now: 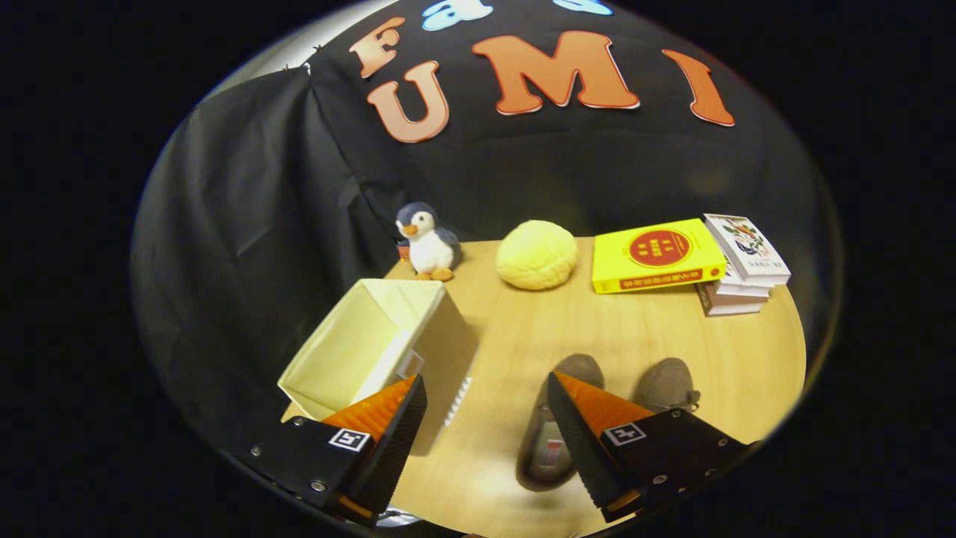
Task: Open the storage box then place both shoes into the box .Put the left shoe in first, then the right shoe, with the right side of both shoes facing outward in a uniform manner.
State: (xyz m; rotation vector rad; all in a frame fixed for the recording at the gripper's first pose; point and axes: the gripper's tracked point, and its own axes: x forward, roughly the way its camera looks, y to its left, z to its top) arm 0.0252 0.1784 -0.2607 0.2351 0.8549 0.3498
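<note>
Hovering spread apart, the gripper (pixel 485 388) has shoes (pixel 549 441) behind one finger, box (pixel 358 347) opposite.

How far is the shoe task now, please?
Done: the storage box stands open, with nothing visible inside. In hand: the tool is open, holding nothing, above the table beside the near shoe. Left: both shoes, that one and the other, must go in.
</note>
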